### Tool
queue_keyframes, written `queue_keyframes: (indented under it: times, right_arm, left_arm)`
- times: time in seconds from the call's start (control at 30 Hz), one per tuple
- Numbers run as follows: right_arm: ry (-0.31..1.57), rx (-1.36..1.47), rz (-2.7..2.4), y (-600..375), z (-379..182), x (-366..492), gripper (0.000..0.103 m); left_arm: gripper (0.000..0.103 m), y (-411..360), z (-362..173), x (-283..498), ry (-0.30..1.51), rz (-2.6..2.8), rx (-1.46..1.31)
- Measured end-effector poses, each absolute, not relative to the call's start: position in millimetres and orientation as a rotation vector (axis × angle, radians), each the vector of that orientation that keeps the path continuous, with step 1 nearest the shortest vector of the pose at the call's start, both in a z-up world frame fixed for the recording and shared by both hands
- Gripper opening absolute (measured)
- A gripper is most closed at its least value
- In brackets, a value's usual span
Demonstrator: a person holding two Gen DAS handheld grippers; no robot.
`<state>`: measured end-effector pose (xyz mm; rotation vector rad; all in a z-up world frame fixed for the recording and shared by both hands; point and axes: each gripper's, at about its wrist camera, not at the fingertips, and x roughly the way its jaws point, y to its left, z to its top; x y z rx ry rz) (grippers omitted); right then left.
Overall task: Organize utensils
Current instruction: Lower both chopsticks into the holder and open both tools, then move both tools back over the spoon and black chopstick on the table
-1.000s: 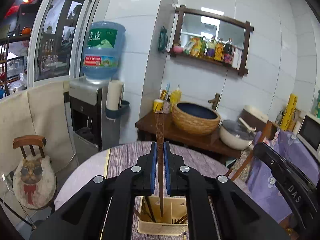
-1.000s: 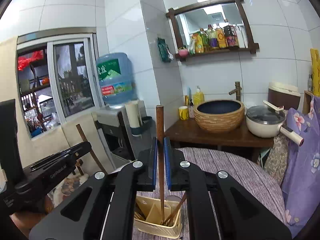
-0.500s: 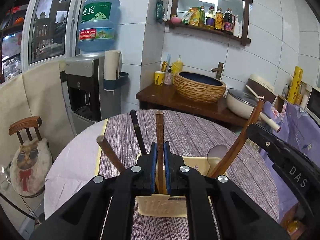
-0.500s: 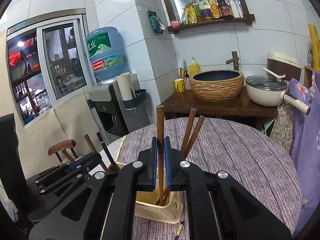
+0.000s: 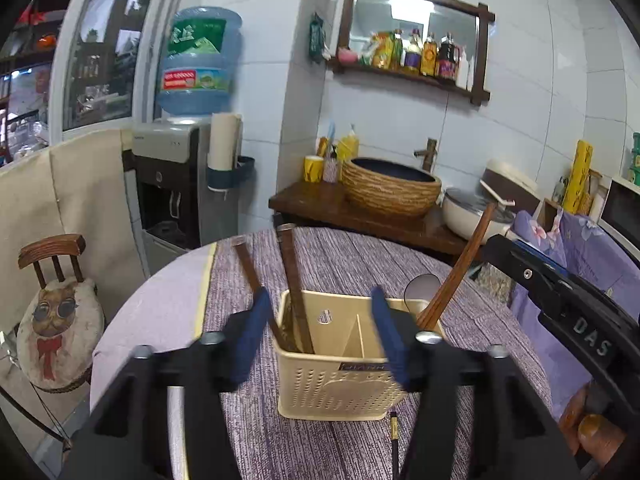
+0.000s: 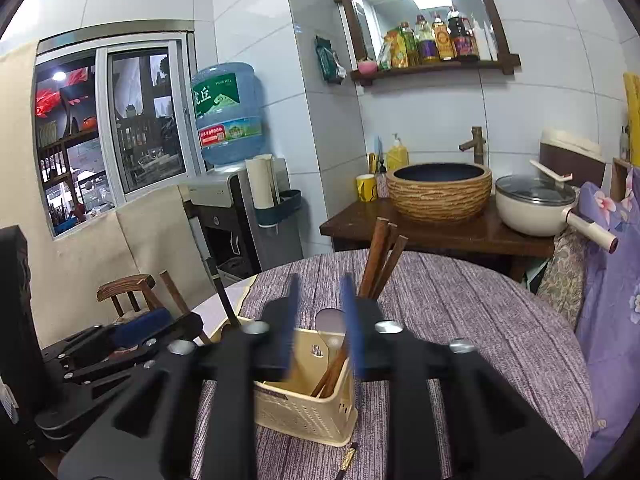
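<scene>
**Step in hand: release.** The left hand-held gripper (image 5: 316,332) and the right hand-held gripper (image 6: 320,320) have both just been opening. Each now stands about half open with nothing between its pads. The chopsticks stand in the utensil basket (image 5: 340,384), which sits on the tabletop (image 5: 332,256) directly under both grippers.

- Left compartment: dark chopsticks (image 5: 294,288), leaning toward 11 o'clock.
- Right compartment: brown chopsticks (image 6: 380,256), leaning toward 1 o'clock, beside a spoon (image 6: 330,320).

**Next move (judged).** Lift both grippers clear of the leaning sticks, then go for the loose chopstick (image 5: 394,436) lying on the tabletop at 6 o'clock of the basket.

**Obstructions.** The upright sticks stand close to the open pads, so a sideways withdrawal may tip them. The two grippers are close together.

**Surroundings.** A basin (image 6: 440,192) and a pot (image 6: 532,208) sit well apart at 12 to 1 o'clock; a chair (image 5: 56,312) stands at 9 o'clock.
</scene>
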<state>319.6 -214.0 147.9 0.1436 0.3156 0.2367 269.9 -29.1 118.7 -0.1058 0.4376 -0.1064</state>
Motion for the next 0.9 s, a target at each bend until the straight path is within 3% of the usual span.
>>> queue_keyframes:
  times: [0.07,0.13,0.2,0.33,0.9]
  right_arm:
    - [0.295,0.152,0.220,-219,147,305,0.066]
    - [0.301,0.140,0.219,-222,145,293,0.070]
    - [0.298,0.136,0.216,-224,141,281,0.083]
    - [0.304,0.103,0.194,-225,127,259,0.096]
    - [0.583,0.156,0.100,-257,18,231,0.097]
  left_arm:
    - [0.062,-26,117,257,0.417,-0.099,-0.104]
    - [0.075,-21,114,244,0.400,-0.095,-0.109]
    - [0.083,-18,111,231,0.375,-0.092,-0.117]
    - [0.096,-17,102,210,0.346,-0.076,-0.091]
    - [0.097,-4,17,184,0.596,-0.041,-0.049]
